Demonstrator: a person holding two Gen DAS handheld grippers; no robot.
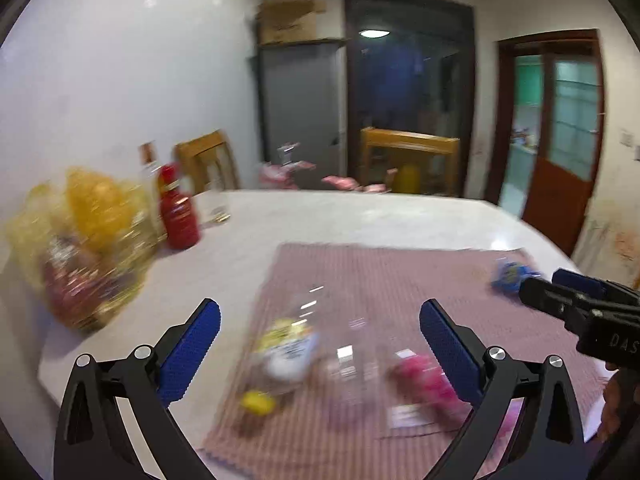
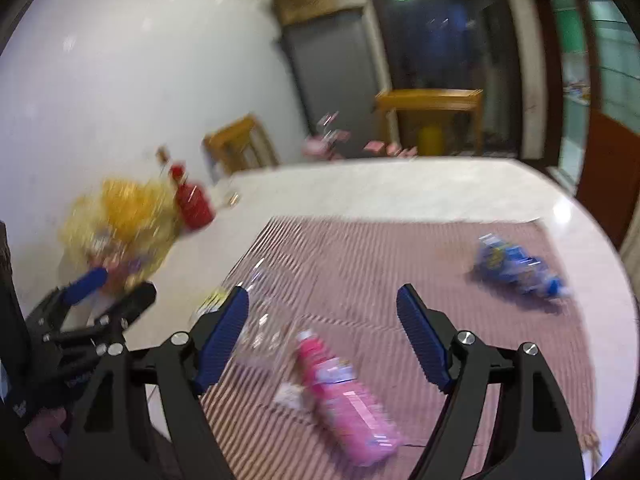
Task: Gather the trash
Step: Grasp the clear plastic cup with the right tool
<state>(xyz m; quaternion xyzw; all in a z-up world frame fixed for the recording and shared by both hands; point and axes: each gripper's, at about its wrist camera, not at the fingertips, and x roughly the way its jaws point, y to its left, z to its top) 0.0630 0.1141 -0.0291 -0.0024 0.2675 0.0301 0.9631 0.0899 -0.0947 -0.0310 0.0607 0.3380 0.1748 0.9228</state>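
Both views are motion-blurred. A clear plastic bottle with a yellow cap and yellow-white label lies on a striped pink cloth, between my open left gripper's fingers. A pink bottle lies beside it, below my open, empty right gripper. It also shows in the left wrist view. A crumpled blue wrapper lies at the cloth's far right; it also shows in the left wrist view. The right gripper enters the left wrist view near that wrapper.
A yellow plastic bag of goods, a red bottle and a glass stand at the table's left by the wall. Wooden chairs, a grey cabinet and doorways lie beyond the white table.
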